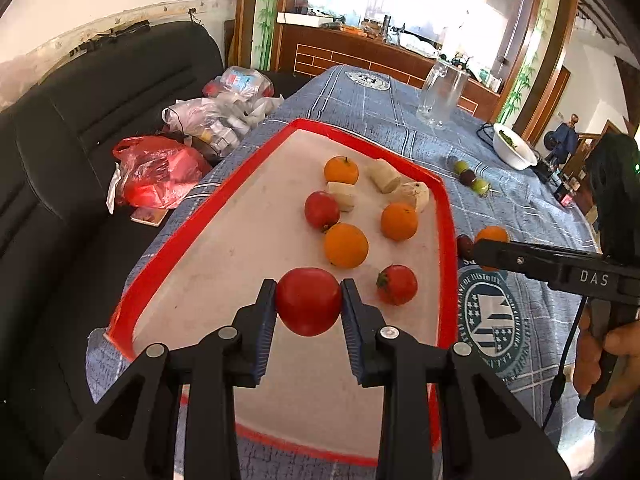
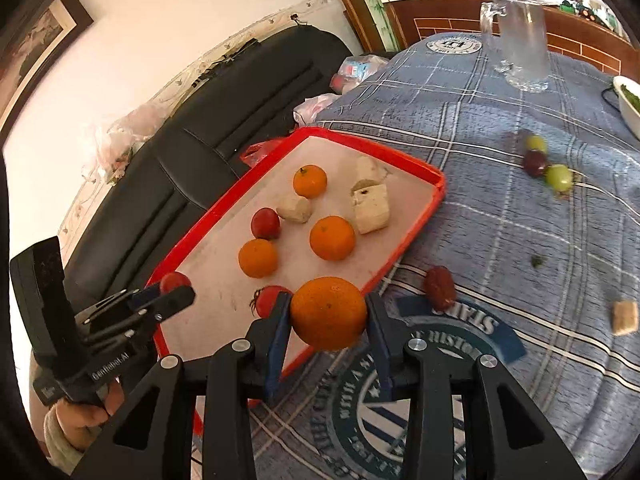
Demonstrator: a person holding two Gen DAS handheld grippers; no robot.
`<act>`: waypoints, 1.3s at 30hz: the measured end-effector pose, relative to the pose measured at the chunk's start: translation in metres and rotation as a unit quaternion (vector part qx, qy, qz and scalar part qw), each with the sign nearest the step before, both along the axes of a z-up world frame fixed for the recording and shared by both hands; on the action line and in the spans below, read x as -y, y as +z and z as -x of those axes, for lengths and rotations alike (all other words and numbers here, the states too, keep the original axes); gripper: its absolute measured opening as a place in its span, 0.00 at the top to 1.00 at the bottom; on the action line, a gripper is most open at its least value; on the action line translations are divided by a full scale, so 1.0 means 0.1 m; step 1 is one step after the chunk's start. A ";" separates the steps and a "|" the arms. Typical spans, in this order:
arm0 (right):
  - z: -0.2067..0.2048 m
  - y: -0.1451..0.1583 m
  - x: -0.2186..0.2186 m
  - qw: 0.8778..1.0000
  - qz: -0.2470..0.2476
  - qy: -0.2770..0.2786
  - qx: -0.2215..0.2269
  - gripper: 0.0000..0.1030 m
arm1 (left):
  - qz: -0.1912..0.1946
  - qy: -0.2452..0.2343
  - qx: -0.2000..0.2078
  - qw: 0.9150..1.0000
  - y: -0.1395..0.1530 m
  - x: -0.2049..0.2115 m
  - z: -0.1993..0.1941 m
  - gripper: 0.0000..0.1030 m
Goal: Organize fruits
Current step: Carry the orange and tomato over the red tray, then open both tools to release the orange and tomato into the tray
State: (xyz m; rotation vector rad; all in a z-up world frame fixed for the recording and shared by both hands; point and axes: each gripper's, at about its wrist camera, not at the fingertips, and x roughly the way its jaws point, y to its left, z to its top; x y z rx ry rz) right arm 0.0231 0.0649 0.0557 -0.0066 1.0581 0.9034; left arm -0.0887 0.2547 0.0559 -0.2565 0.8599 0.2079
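My left gripper [image 1: 308, 294] is shut on a red tomato [image 1: 308, 302], held just above the near part of the red-rimmed white tray [image 1: 168, 248]. My right gripper [image 2: 328, 310] is shut on an orange [image 2: 328, 314] over the tray's [image 2: 400, 248] near right rim. In the tray lie three oranges [image 1: 345, 245], two more tomatoes [image 1: 397, 284] and white fruit chunks [image 1: 384, 176]. The right gripper [image 1: 482, 246] with its orange [image 1: 494, 234] shows side-on in the left wrist view. The left gripper [image 2: 176, 290] and its tomato [image 2: 174, 280] appear at the left of the right wrist view.
On the blue checked tablecloth [image 2: 480, 208] lie a dark date [image 2: 440, 288], a skewer of grapes [image 2: 546, 162] and a pale chunk [image 2: 625, 317]. A glass jug [image 2: 520, 48] and a white bowl [image 1: 514, 148] stand farther back. Plastic bags [image 1: 160, 172] sit on the black sofa [image 1: 100, 100] to the left.
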 end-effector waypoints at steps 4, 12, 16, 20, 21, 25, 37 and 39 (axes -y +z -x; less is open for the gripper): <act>-0.04 -0.08 -0.17 1.000 0.014 0.010 0.004 0.63 | 0.006 -0.013 -0.018 1.000 -0.08 0.08 -0.10 0.72; -0.09 -0.10 -0.42 0.998 0.045 0.033 0.040 0.64 | 0.006 -0.037 -0.042 0.998 -0.19 0.22 -0.15 0.72; -0.11 -0.13 -0.51 0.996 0.055 0.042 0.051 0.75 | 0.008 -0.044 -0.046 0.998 -0.23 0.26 -0.14 0.72; -0.10 -0.14 -0.54 0.996 0.055 0.045 0.050 0.75 | 0.014 -0.046 -0.049 0.998 -0.25 0.26 -0.14 0.72; -0.10 -0.14 -0.55 0.996 0.055 0.046 0.049 0.75 | 0.018 -0.047 -0.048 0.998 -0.25 0.26 -0.14 0.72; -0.07 -0.15 -0.54 0.997 0.051 0.044 0.045 0.72 | 0.020 -0.051 -0.051 0.997 -0.27 0.29 -0.16 0.72; 0.07 0.04 -0.25 0.998 0.032 0.026 0.050 0.63 | 0.015 -0.044 -0.053 0.997 -0.23 0.37 -0.12 0.40; 0.12 0.10 -0.12 0.998 0.024 0.018 0.053 0.57 | 0.002 -0.039 -0.042 0.998 -0.17 0.40 -0.09 0.37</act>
